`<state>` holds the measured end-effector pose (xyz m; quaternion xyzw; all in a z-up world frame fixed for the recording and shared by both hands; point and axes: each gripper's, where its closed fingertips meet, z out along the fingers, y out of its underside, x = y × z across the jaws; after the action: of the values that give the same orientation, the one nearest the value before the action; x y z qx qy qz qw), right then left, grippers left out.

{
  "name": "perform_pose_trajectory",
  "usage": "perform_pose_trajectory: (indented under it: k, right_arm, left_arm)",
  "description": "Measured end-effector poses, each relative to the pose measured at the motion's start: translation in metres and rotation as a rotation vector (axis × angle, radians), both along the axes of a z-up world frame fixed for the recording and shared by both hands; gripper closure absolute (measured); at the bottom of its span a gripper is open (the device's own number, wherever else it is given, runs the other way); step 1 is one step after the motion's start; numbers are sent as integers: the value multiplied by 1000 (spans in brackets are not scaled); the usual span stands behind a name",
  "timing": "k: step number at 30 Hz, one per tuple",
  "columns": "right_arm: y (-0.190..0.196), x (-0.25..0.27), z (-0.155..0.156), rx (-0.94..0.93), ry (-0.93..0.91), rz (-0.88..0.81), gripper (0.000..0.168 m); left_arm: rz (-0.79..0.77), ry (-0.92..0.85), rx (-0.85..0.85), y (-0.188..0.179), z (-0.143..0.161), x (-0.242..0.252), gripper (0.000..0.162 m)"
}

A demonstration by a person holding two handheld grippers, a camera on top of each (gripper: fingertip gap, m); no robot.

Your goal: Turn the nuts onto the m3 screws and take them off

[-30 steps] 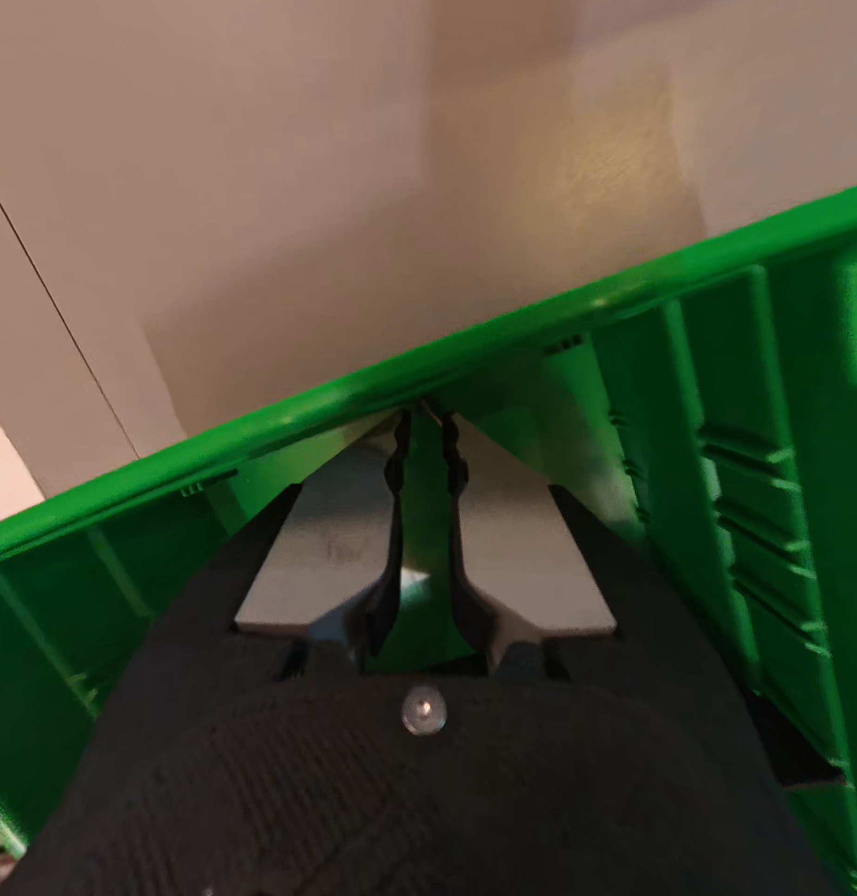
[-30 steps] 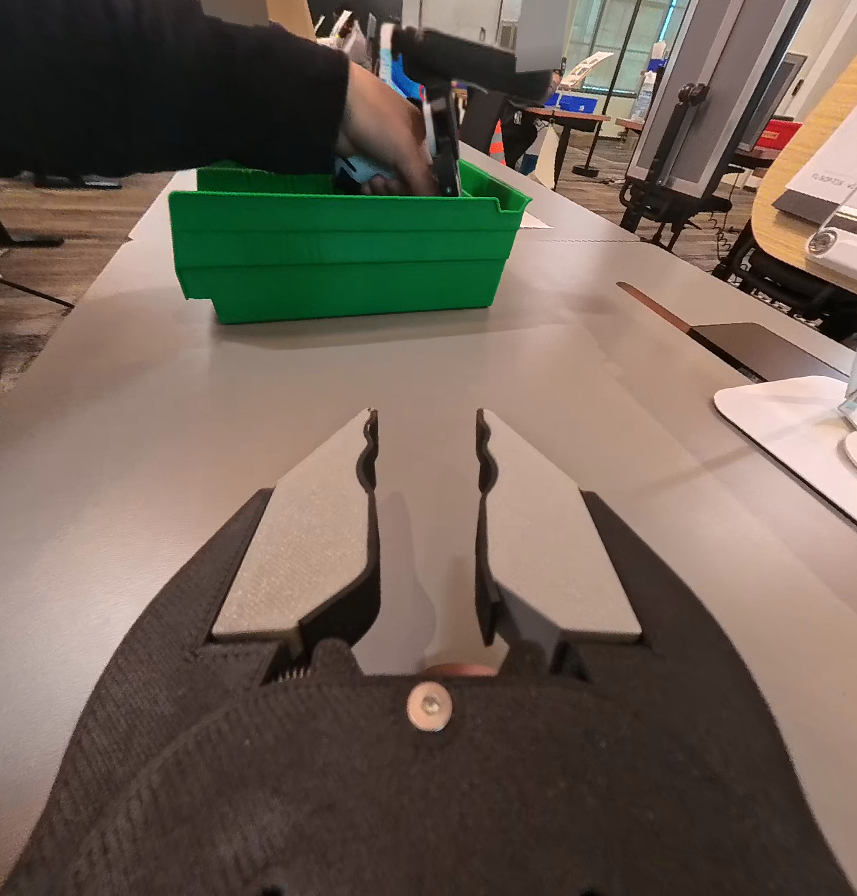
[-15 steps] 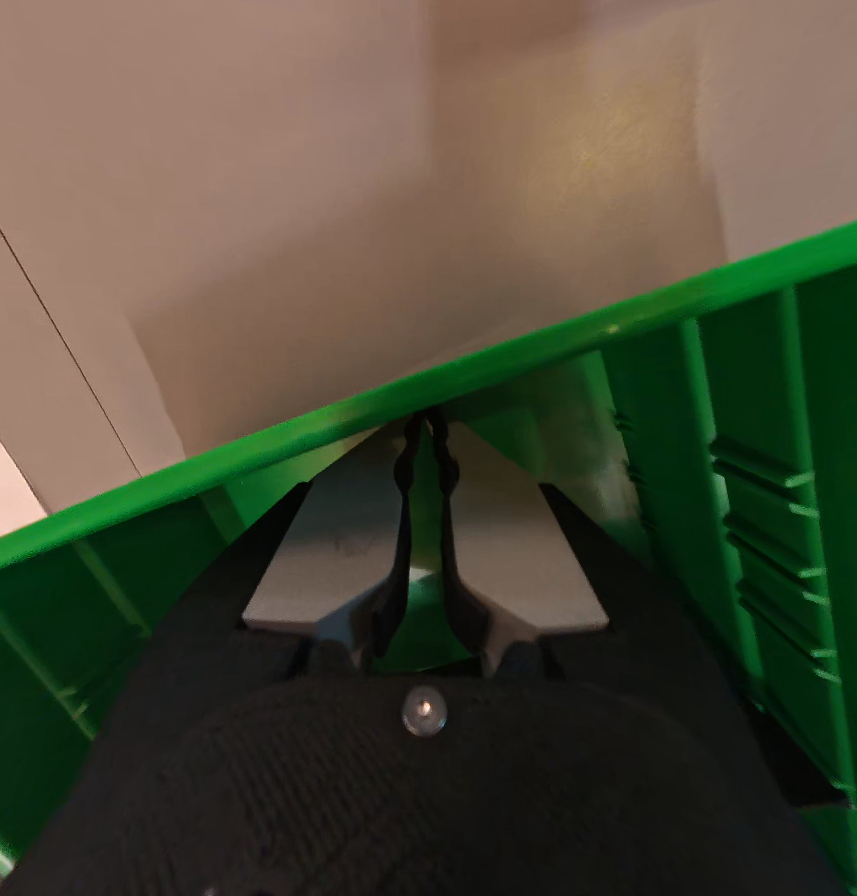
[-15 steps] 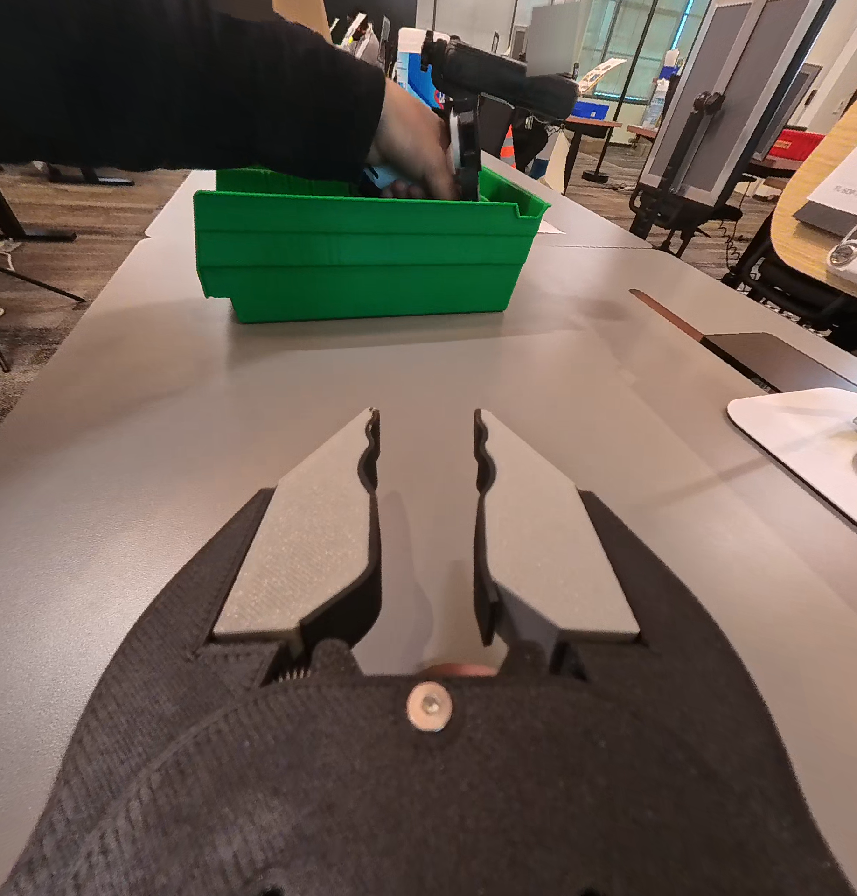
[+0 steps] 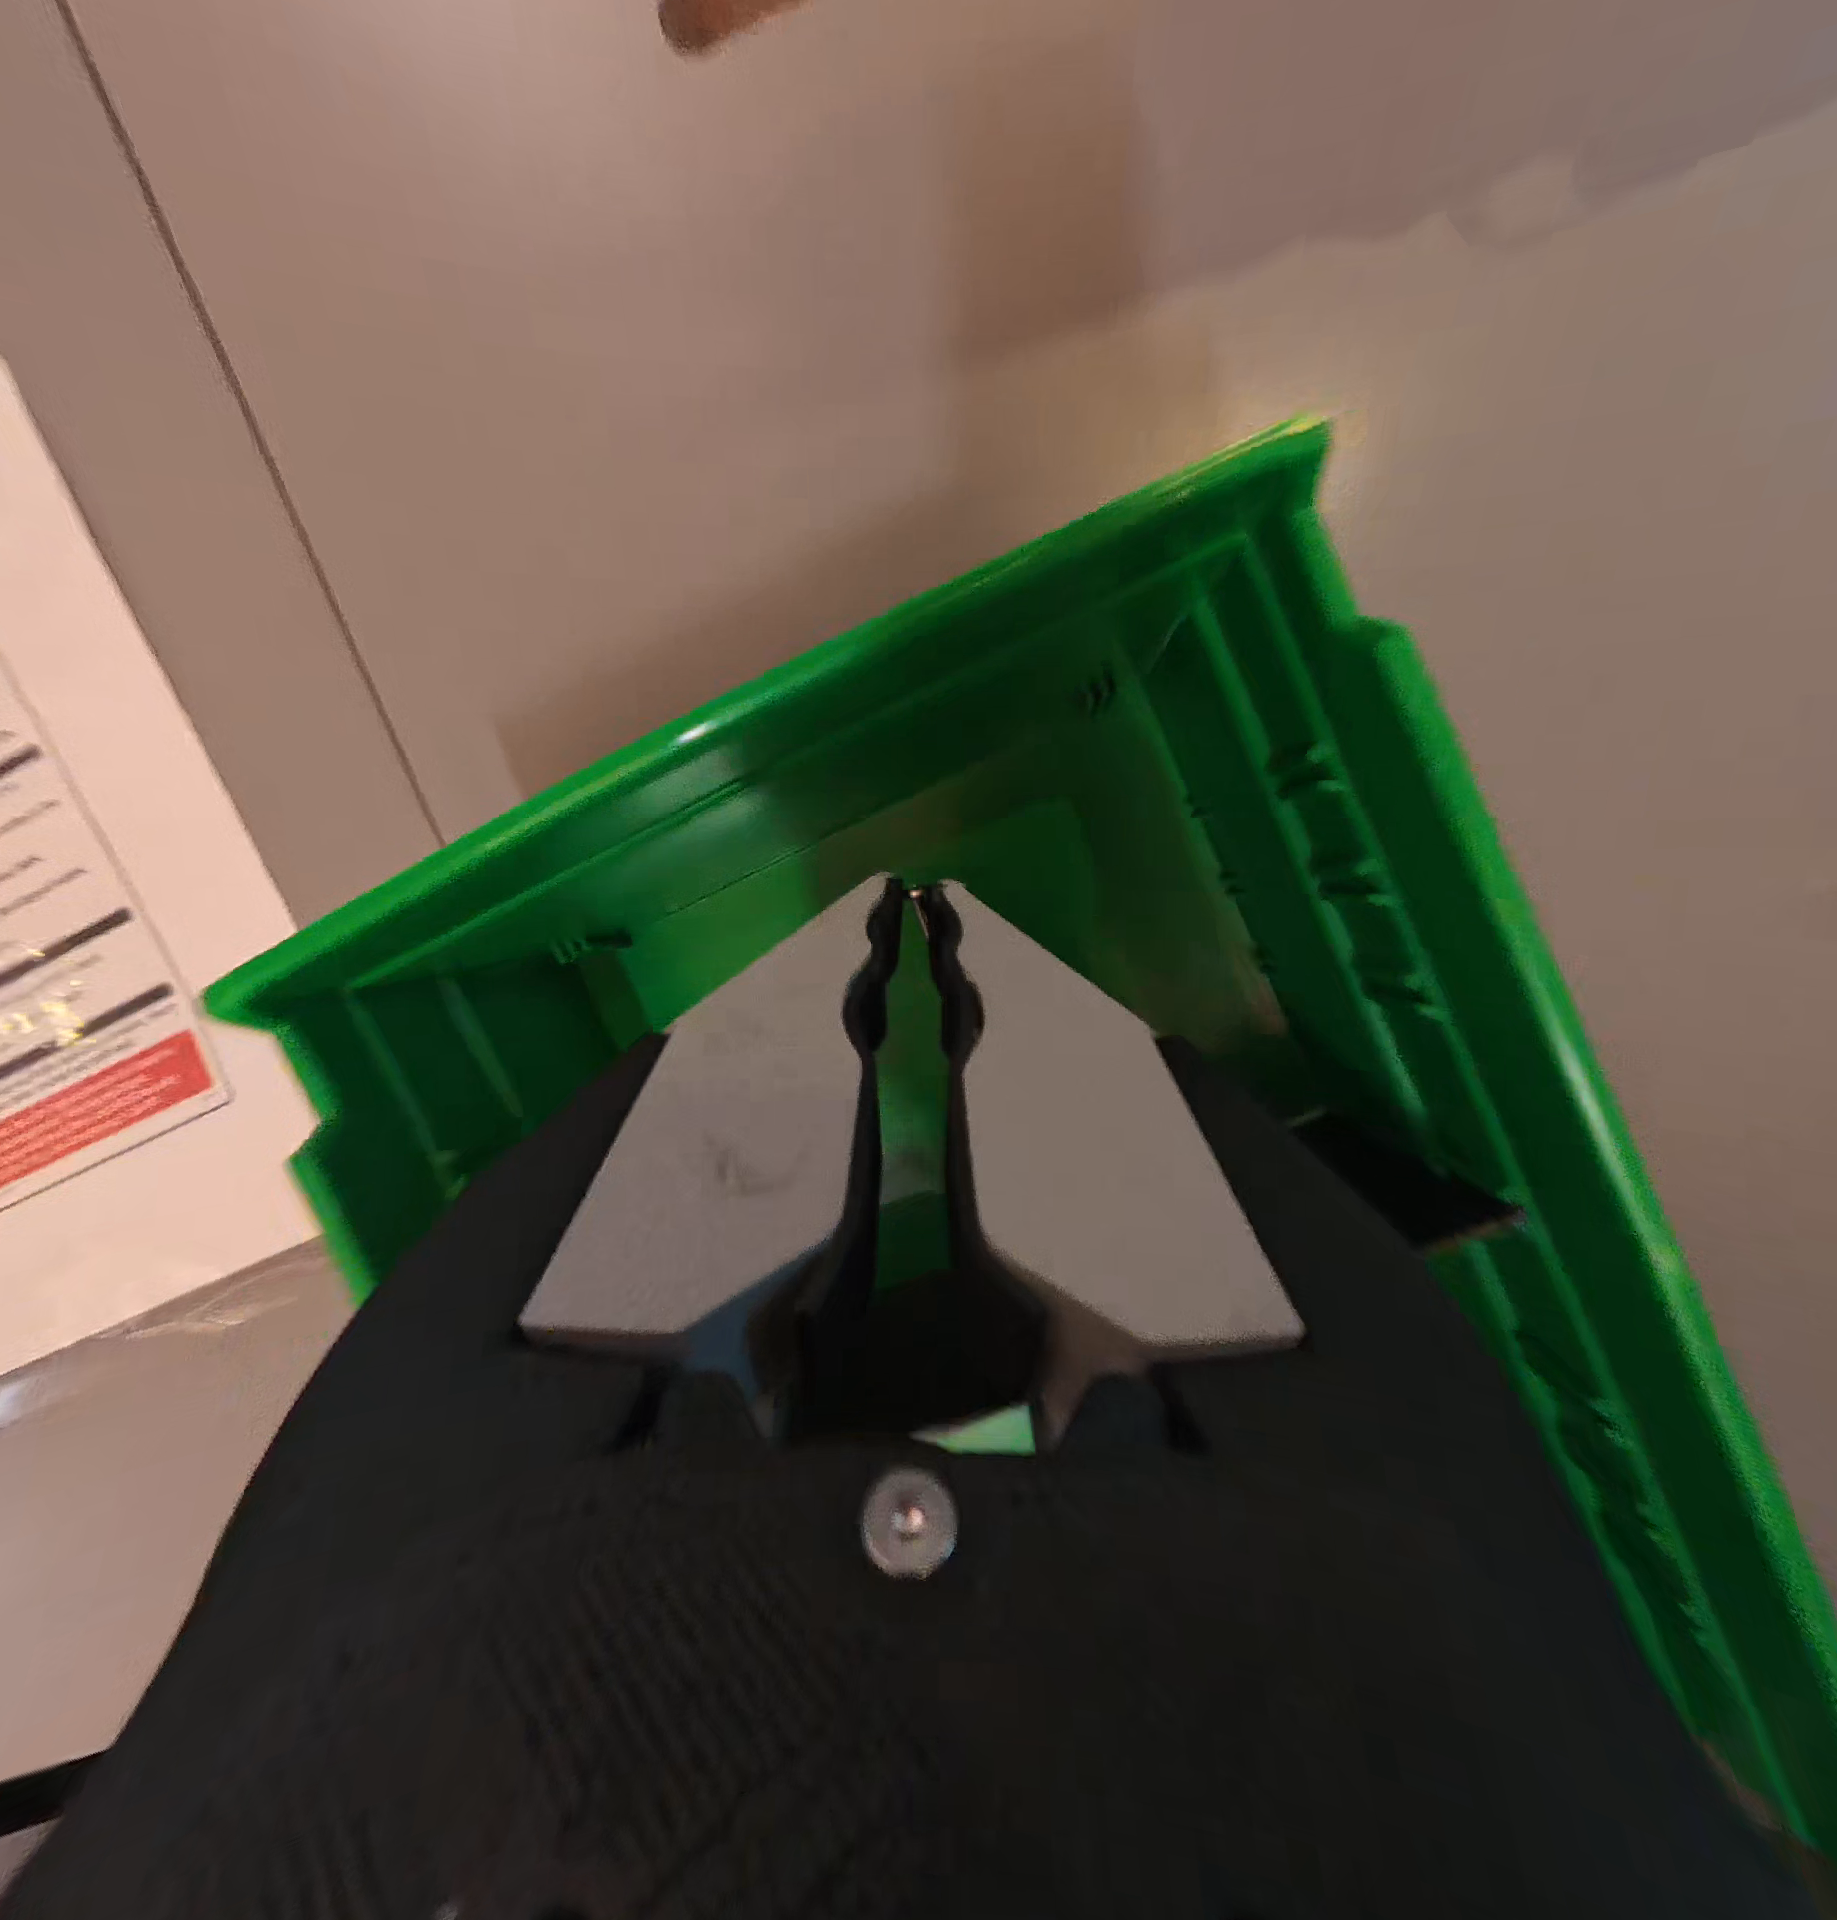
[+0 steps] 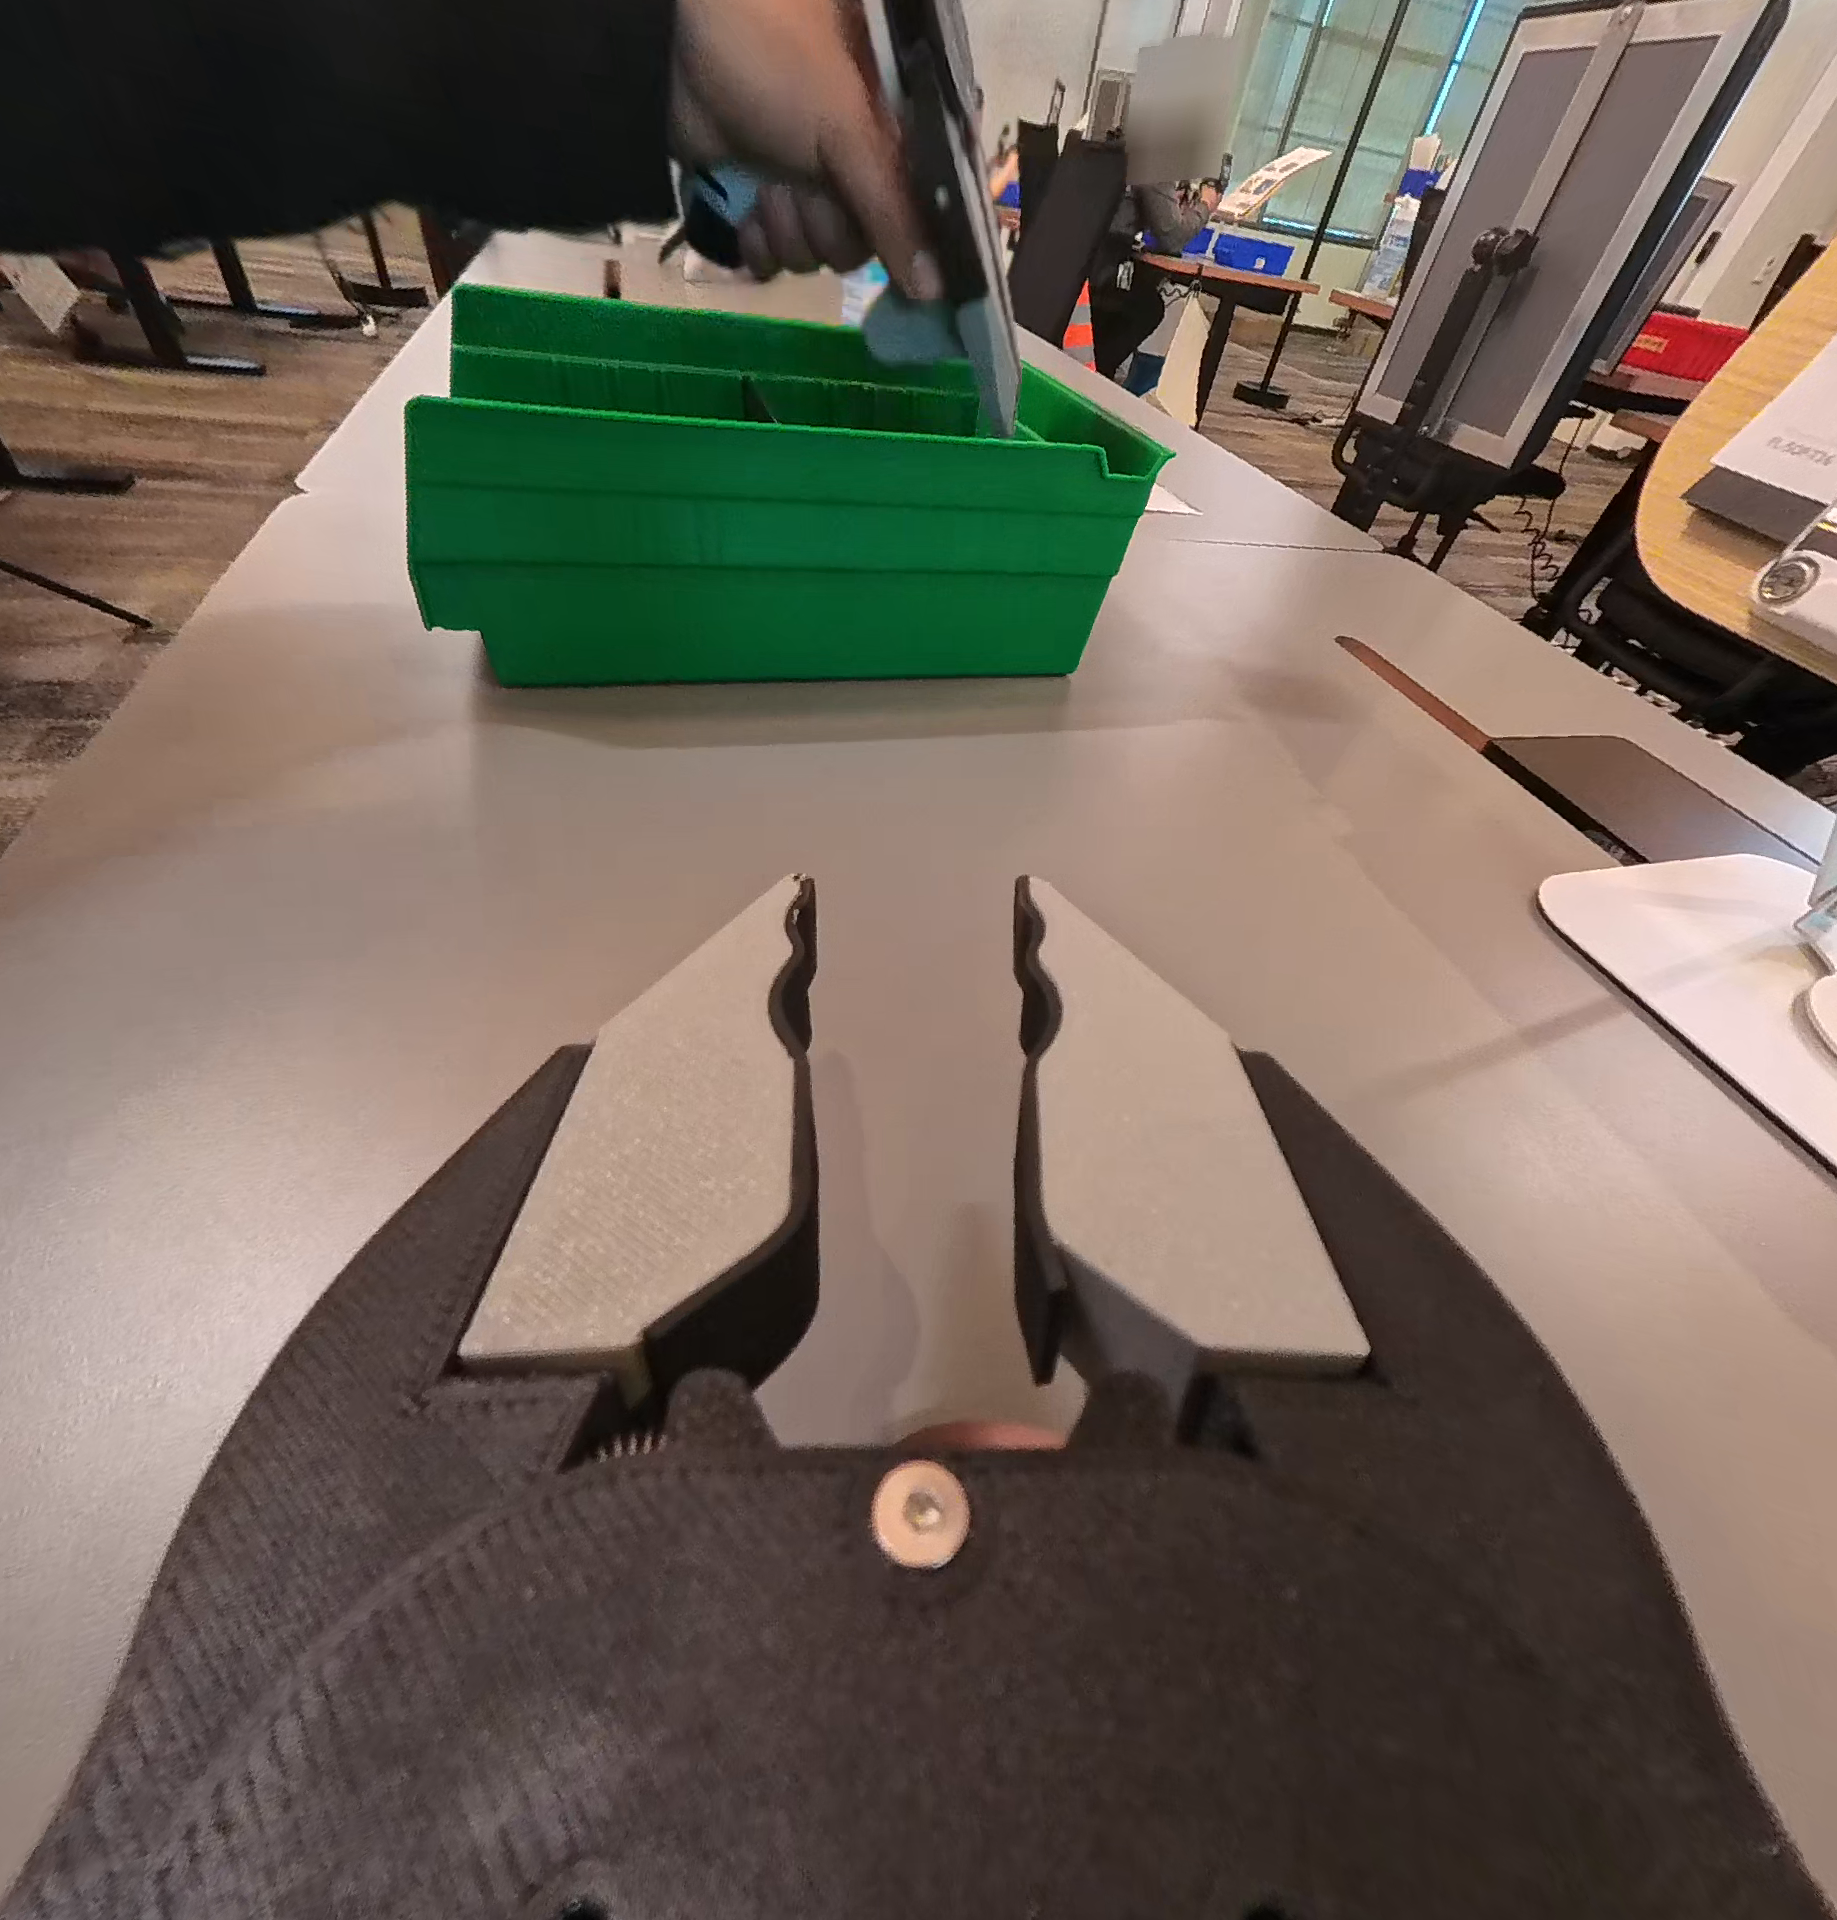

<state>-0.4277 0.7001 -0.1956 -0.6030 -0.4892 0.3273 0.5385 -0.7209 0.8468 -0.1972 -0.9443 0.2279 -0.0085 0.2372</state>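
Note:
The green bin [image 6: 768, 561] stands on the grey table [image 6: 374, 935], ahead of my right gripper [image 6: 914, 894], which is open, empty and low over the table. A hand holds my left gripper [image 6: 997, 416] with its tips pointing down into the bin's right end. In the left wrist view, my left gripper [image 5: 919, 894] is nearly shut at the bin's inner corner [image 5: 1101, 748]. A tiny shiny metal piece [image 5: 932, 890] sits between its tips. It is too small to tell whether it is a screw or a nut. The bin's contents are hidden.
A white base plate [image 6: 1703, 997] lies at the right edge of the table, with a dark inset panel [image 6: 1620, 800] behind it. A printed sheet [image 5: 52, 831] lies beside the bin. Chairs, screens and other tables stand beyond. Left tips to right tips: about 35 cm. Measured from the fingertips, the white base plate [image 6: 1703, 997] is 30 cm or so from the right gripper and 35 cm from the left.
My left gripper's jaws have closed further. The gripper has lifted and pulled back from the bin's wall, so more of the bin and the sheet shows. My right gripper has stayed open over the table.

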Motion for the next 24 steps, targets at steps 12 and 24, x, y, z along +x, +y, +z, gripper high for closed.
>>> perform_pose_trajectory:
  k: [12, 24]
  right_arm:
    - [0, 23, 35, -15, 187, -40, 135]
    - [7, 64, 44, -48, 253, -134, 134]
  left_arm:
    - [-356, -156, 302, -95, 109, 134, 159]
    - [-736, -241, 59, -195, -50, 338, 159]
